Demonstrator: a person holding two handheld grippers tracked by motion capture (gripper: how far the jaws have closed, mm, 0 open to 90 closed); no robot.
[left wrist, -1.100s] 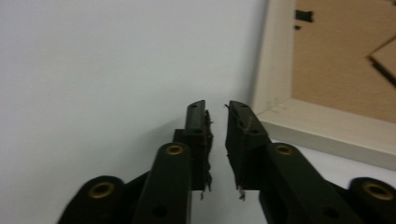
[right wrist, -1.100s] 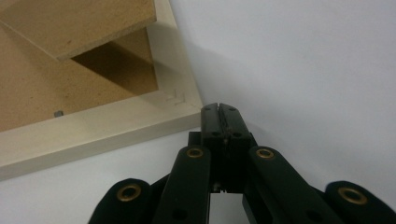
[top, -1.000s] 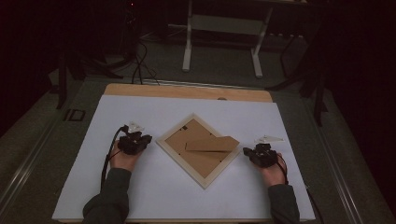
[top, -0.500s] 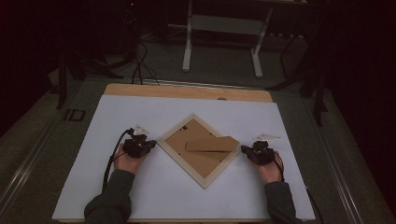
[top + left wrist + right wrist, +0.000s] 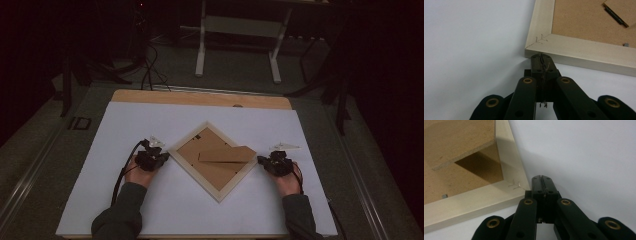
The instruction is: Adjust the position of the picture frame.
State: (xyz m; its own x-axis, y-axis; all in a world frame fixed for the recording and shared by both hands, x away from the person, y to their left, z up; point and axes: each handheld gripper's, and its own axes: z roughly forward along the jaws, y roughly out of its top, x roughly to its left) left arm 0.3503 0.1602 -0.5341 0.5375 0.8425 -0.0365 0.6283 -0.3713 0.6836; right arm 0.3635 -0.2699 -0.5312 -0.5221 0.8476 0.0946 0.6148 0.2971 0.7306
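Face-down, the pale wooden picture frame (image 5: 213, 160) lies diamond-wise.

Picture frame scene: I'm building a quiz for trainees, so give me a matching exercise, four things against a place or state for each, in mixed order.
Things:
1. picture frame
2. left tongs
3. right tongs
4. cardboard stand

Places or states:
A. shut, at the frame's right corner
B. lies face down, turned like a diamond, on the white table
C. shut, at the frame's left corner
D. brown flap lying across the frame's back

Pairs: 1-B, 2-C, 3-A, 4-D
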